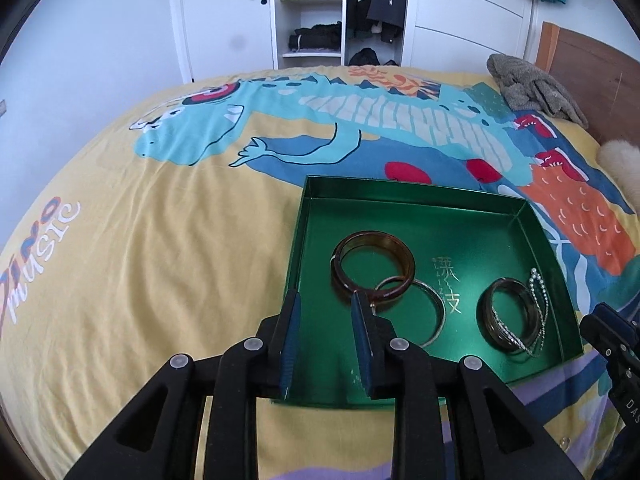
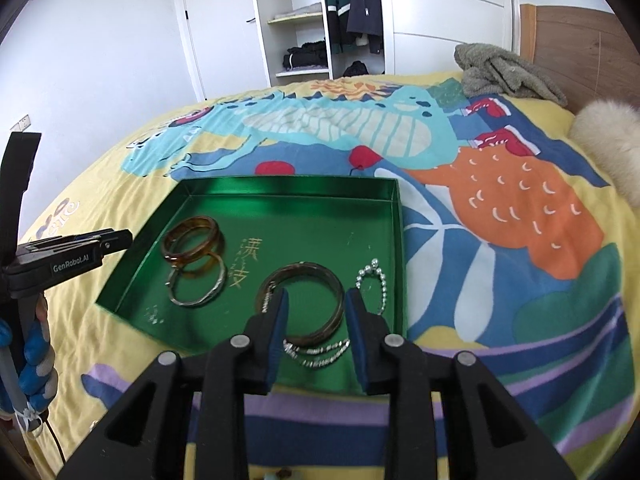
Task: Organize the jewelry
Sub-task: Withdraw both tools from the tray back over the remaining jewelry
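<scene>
A shallow green tray (image 1: 420, 200) (image 2: 280, 188) lies on the bed. In it are brown amber bangles (image 1: 372, 262) (image 2: 191, 240), a thin silver bangle (image 1: 434, 312) (image 2: 200, 292), a stack of dark thin bangles (image 1: 510, 316) (image 2: 304, 302) and a rhinestone and pearl chain (image 1: 538, 312) (image 2: 374, 280). My left gripper (image 1: 326, 300) is open and empty over the tray's near left edge. My right gripper (image 2: 316, 300) is open and empty, its fingers either side of the dark bangles.
The bed has a yellow dinosaur-print cover (image 1: 160, 220). A grey towel (image 1: 532, 88) and a white furry cushion (image 2: 608, 140) lie near the wooden headboard (image 2: 580, 36). An open wardrobe (image 1: 340, 12) stands behind the bed.
</scene>
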Tool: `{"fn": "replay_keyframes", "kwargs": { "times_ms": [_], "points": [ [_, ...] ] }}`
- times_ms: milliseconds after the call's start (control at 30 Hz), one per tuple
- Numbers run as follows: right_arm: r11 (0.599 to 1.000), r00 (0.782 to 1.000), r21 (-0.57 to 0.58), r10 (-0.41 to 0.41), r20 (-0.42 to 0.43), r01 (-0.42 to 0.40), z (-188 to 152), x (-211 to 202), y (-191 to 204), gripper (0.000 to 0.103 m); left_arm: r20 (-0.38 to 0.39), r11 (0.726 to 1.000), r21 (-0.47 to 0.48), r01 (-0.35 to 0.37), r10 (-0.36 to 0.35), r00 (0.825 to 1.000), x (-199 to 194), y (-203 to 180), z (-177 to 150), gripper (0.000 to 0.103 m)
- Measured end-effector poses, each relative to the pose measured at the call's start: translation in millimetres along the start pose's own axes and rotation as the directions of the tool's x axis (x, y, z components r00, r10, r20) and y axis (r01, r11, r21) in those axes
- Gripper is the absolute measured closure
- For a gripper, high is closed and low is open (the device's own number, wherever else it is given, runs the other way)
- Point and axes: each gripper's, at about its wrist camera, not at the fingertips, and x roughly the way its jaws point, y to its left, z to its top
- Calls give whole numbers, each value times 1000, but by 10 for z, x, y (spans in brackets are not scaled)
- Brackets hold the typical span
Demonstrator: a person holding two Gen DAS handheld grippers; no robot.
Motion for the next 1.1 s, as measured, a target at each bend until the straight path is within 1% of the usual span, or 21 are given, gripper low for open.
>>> {"fn": "replay_keyframes", "kwargs": {
  "times_ms": [133, 200, 333, 367, 533, 600, 833, 1100],
  "points": [
    [1000, 1000, 2, 11, 24, -11, -133, -345, 109, 75, 57, 1000, -3, -25, 25, 998, -429, 73, -251, 68],
    [1000, 999, -9, 10, 31, -10, -230, -528, 180, 75, 83, 999, -7, -36, 37, 996, -637, 122, -382, 67],
    [1000, 999, -10, 26, 44, -25, -440, -871, 291, 75, 136, 998, -12, -63, 64, 989, -1016, 216, -634, 62],
    [1000, 998, -8, 29, 48, -29, -497, -967, 318, 75, 147, 998, -14, -68, 69, 987, -1109, 244, -699, 61],
    [999, 996, 2, 47, 72, -48, -712, -1379, 431, 73, 202, 997, -20, -76, 78, 976, -1544, 365, -998, 58],
    [999, 995, 7, 48, 82, -49, -799, -1532, 475, 67, 221, 997, -20, -79, 82, 972, -1695, 413, -1111, 58],
    [999, 992, 15, 49, 113, -51, -1047, -1977, 569, 66, 269, 997, -21, -79, 81, 960, -2149, 494, -1416, 56],
    [998, 986, 28, 44, 158, -49, -1249, -2444, 582, 66, 318, 996, -14, -89, 89, 944, -2551, 494, -1657, 54]
  ]
}}
